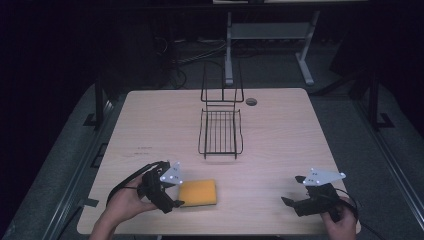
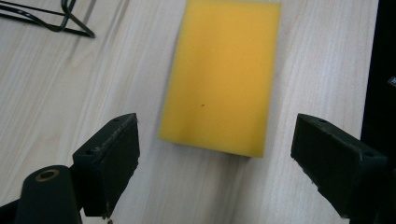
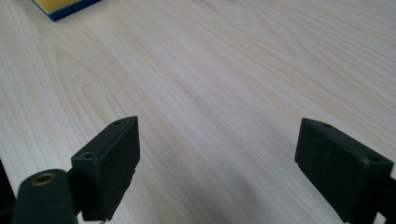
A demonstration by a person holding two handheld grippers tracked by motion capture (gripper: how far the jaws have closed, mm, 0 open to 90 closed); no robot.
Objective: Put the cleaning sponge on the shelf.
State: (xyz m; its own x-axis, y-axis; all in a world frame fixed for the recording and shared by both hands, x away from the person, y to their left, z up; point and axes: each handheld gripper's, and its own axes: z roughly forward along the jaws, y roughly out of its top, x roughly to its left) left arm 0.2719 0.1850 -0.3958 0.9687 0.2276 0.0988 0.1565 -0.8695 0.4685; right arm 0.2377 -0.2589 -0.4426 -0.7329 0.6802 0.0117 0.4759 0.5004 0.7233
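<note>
Left gripper [image 2: 215,163] hovered with jaws spread wide just before the flat yellow rectangular sponge [image 2: 223,74], which lay on the pale wooden table [image 1: 280,130] near its front edge. To grip well, it should move forward, centre the sponge, then close gently. Right gripper [image 3: 217,163] waited open, well apart.

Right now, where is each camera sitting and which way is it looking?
High view: sits above the person's side of the table, looking forward and down at the wire rack; both hands and forearms show.
Left gripper view: rides the left hand-held gripper, looking along its spread jaws at the yellow sponge.
Right gripper view: rides the right hand-held gripper, looking along its spread jaws over bare wood.
All three views share the sponge and the table.
</note>
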